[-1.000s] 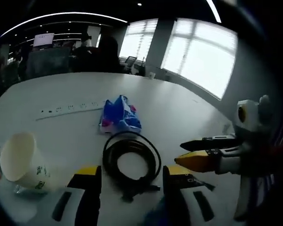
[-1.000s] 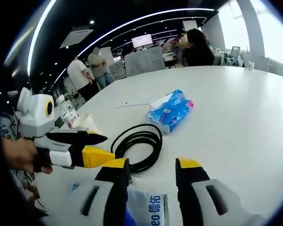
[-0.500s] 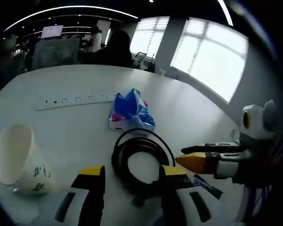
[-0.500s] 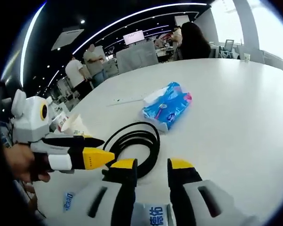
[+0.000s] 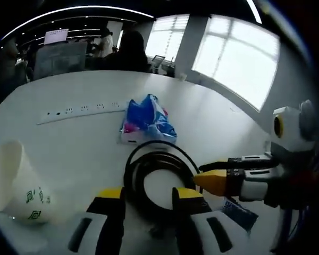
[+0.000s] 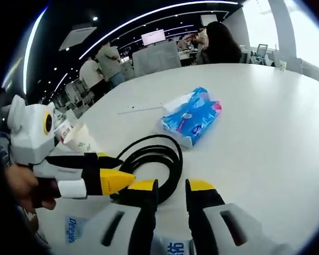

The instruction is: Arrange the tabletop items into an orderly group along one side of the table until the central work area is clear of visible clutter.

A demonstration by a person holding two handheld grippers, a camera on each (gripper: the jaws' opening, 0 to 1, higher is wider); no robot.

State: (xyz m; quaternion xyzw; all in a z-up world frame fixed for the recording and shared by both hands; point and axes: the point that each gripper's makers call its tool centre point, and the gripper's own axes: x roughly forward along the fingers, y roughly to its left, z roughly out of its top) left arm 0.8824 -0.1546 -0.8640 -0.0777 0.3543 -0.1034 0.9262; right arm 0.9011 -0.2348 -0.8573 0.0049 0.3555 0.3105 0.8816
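Black cable (image 5: 158,178), coiled in a loose ring, is lying mid-table, and both grippers are closing in on it from opposite sides. The left gripper (image 5: 147,192) is hovering with its yellow-tipped jaws parted, straddling the coil's near edge, probably lining up a pinch. The right gripper (image 6: 166,185), jaws parted narrowly with nothing between them, is pointing at the same coil. Beyond it, a blue tissue pack (image 6: 191,121) is sitting on the white table (image 6: 266,133); a paper cup (image 5: 13,183) is lying tipped at the left gripper's side, near a power strip (image 5: 80,110).
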